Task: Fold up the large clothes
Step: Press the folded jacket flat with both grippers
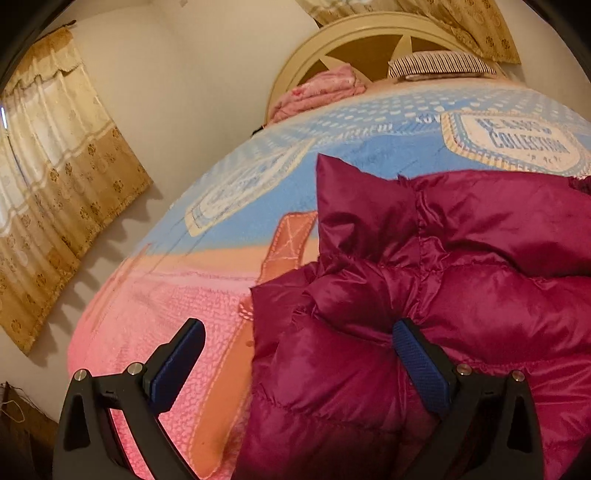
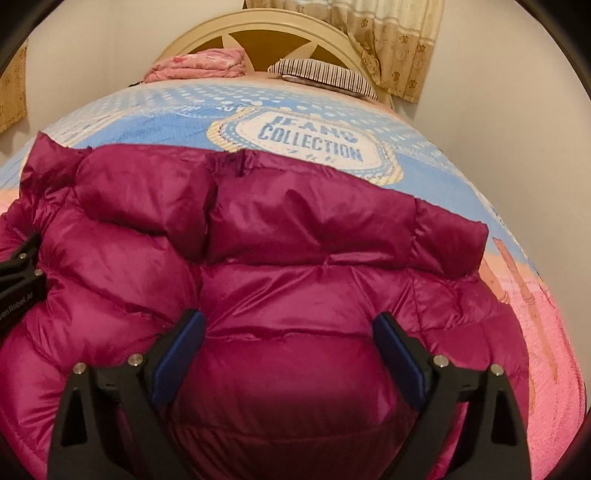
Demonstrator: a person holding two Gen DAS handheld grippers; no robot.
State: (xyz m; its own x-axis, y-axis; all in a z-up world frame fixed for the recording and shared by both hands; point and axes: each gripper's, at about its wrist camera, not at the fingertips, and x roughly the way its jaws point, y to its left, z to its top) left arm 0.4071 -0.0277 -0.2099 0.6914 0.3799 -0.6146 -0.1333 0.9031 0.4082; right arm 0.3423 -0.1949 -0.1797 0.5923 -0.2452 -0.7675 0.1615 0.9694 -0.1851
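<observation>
A magenta quilted puffer jacket (image 2: 295, 266) lies bunched on the bed; in the left wrist view it (image 1: 461, 277) fills the right half. My left gripper (image 1: 299, 332) is open over the jacket's left edge, its right finger (image 1: 421, 365) against the fabric and its left finger (image 1: 181, 358) over the blanket. My right gripper (image 2: 291, 332) is open, its two blue-padded fingers straddling a puffed panel near the jacket's near edge. The left gripper's black body (image 2: 20, 273) shows at the left edge of the right wrist view.
The bed is covered by a blue, orange and pink "Jeans Collection" blanket (image 2: 314, 140). A folded pink blanket (image 2: 199, 66) and a striped pillow (image 2: 325, 75) lie by the cream headboard (image 2: 258, 33). Gold curtains (image 1: 55, 177) hang on the left wall and behind the headboard.
</observation>
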